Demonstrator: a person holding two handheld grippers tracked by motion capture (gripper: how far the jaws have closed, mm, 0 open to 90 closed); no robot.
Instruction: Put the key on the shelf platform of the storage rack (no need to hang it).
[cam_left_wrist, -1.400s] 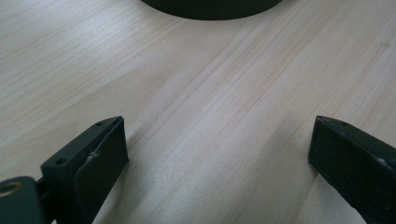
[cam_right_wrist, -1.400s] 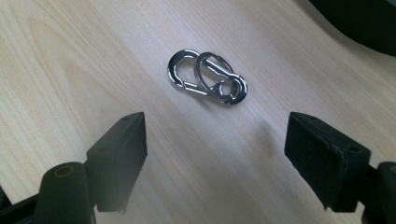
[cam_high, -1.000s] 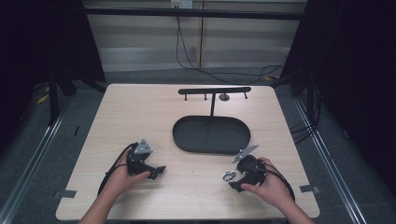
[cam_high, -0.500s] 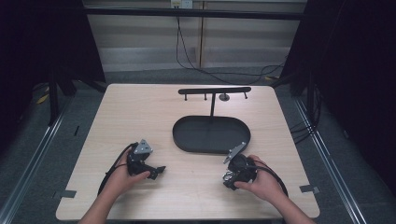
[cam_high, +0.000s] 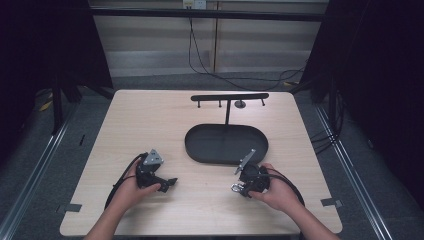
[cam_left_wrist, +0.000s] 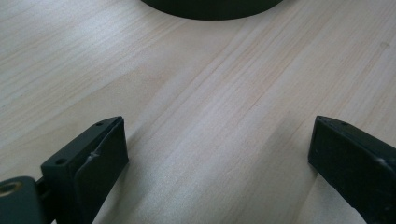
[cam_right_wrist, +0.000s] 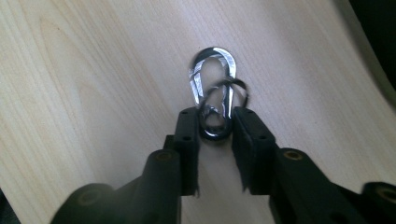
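Right tool just closed, pinching shiny silver metal carabiner at its tail end; shallow grip, likely to slip when lifted; left tool wide open, empty.

No readable text, labels, brands, numbers or signs.

Nothing legible stands on the pale wooden table top, on the black oval tray at its middle, or on the black T-shaped rack with small pegs at the far edge. The shiny silver metal carabiner with a thin ring bears no marking that can be made out, and the black bodies of the left gripper and the right gripper carry no lettering. The grey tape patches on the near corners of the table are blank.
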